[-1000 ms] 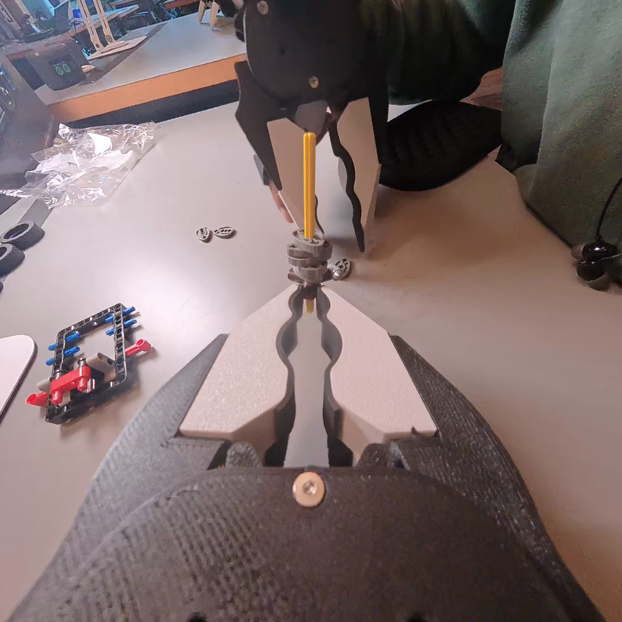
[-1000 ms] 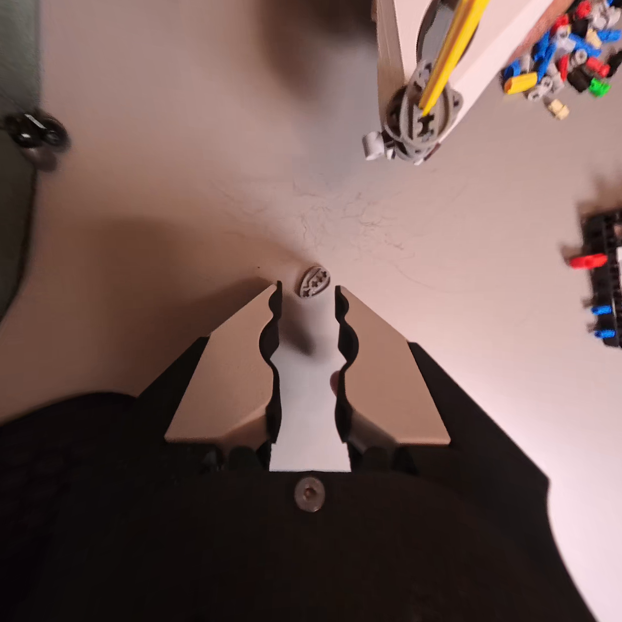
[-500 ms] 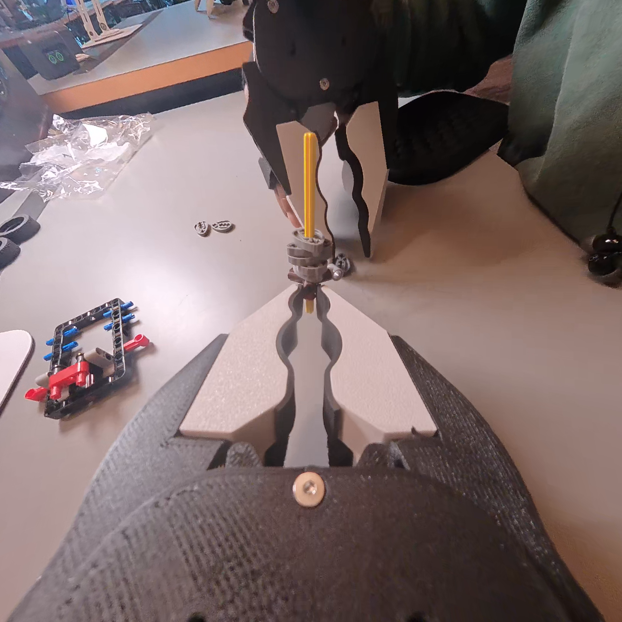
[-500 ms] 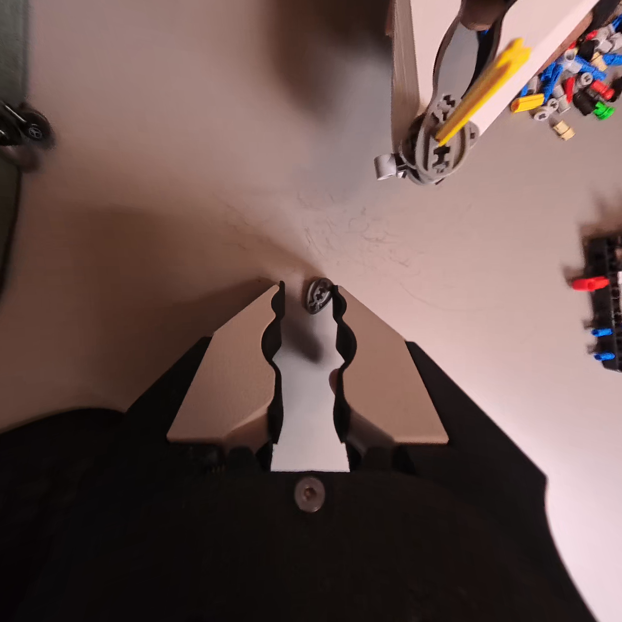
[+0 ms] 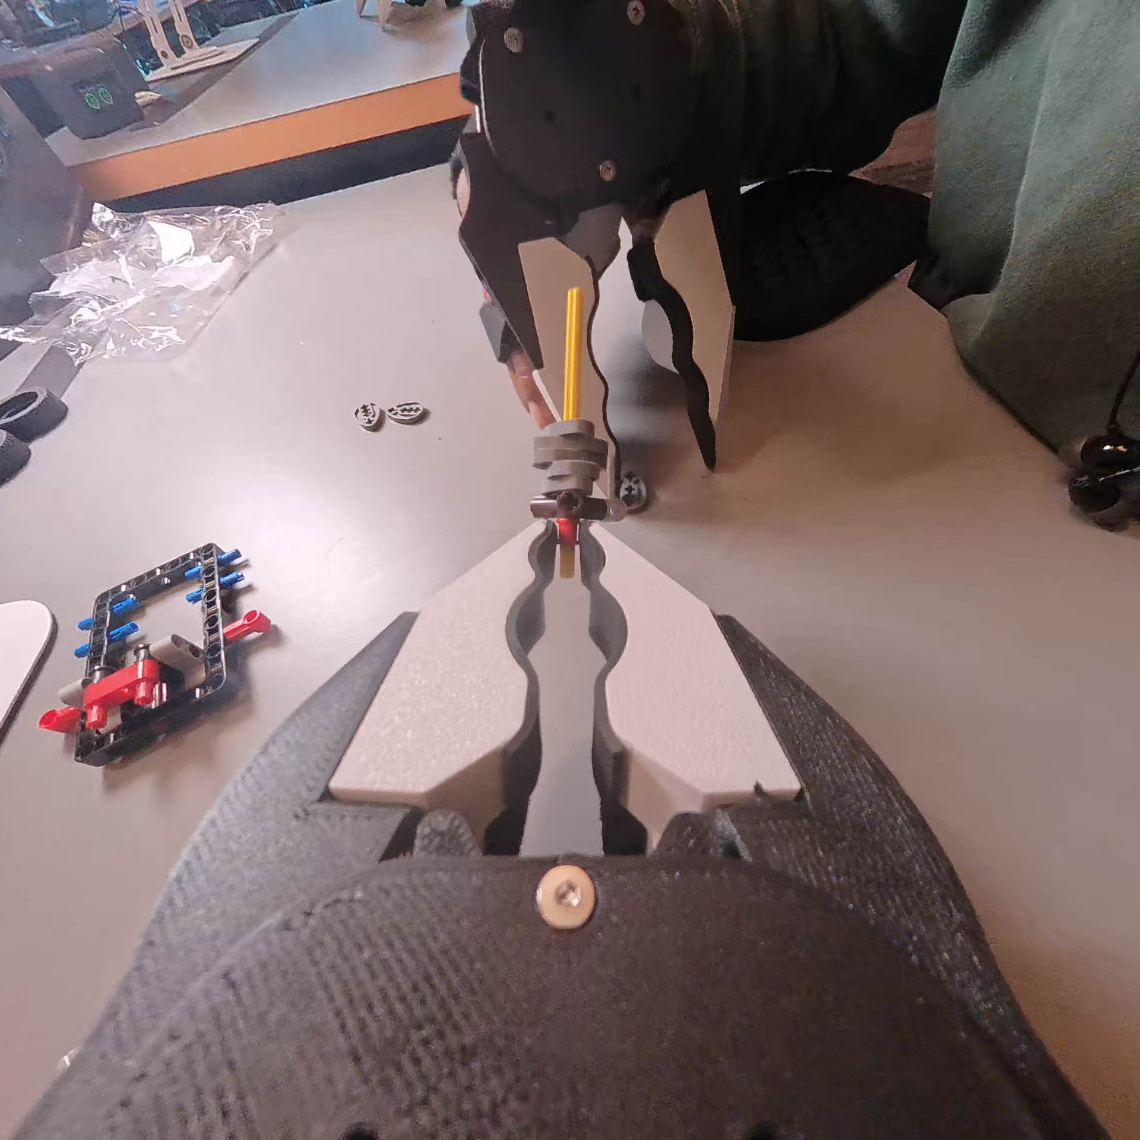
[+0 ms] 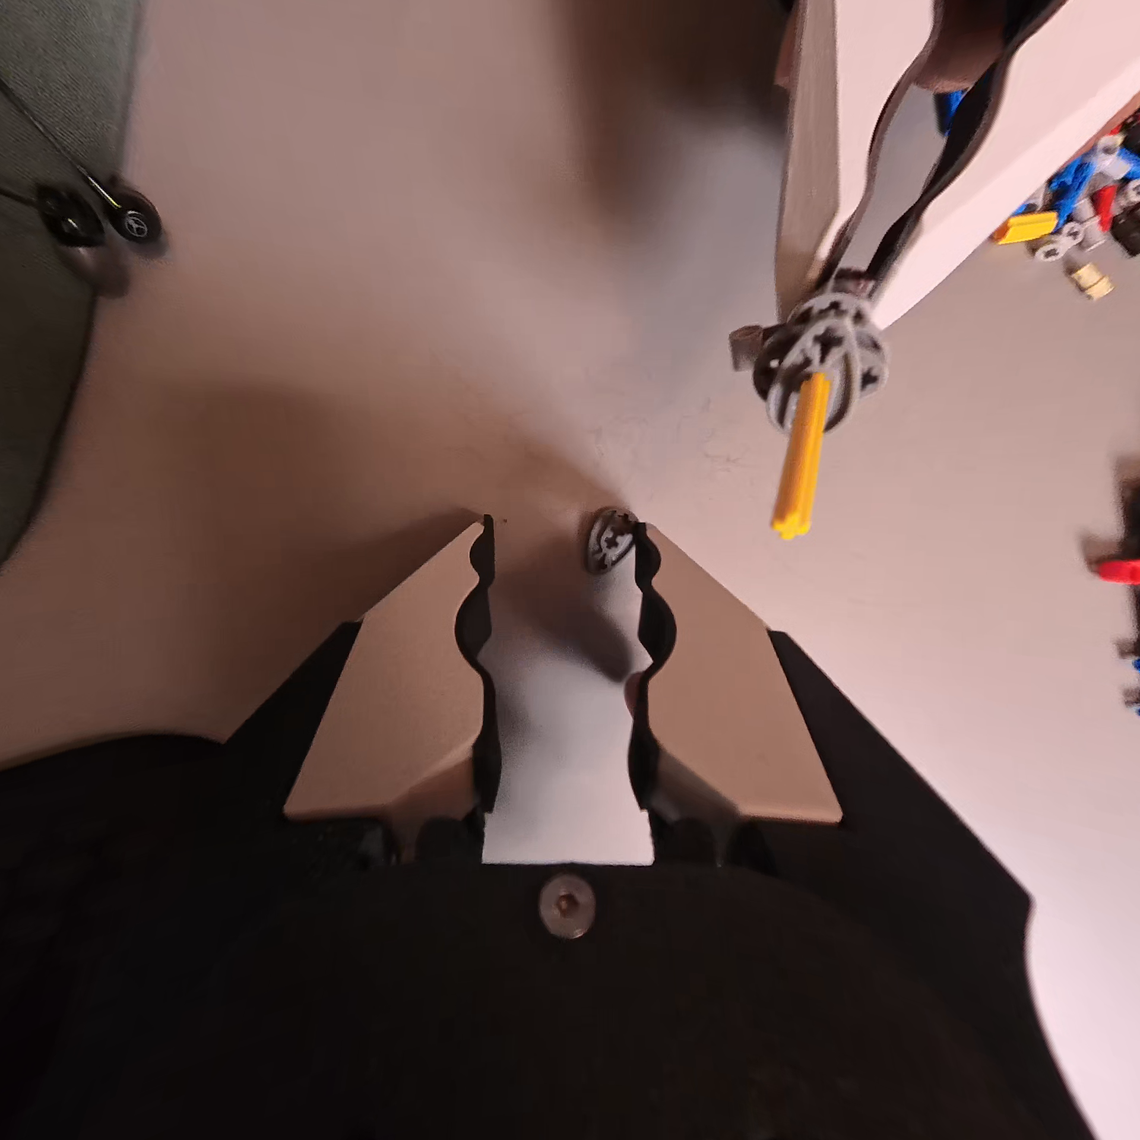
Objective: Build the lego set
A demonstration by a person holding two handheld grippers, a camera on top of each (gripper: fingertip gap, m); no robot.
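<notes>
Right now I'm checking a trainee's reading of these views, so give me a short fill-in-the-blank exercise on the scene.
1. The left gripper is shut on a ____ rod with grey pieces threaded on it.
2. The right gripper has its jaws ____.
3. The small grey disc lies on the ____, beside one right fingertip.
4. The black frame holds blue and ____ parts.

Missing words: yellow; open; table; red
</notes>
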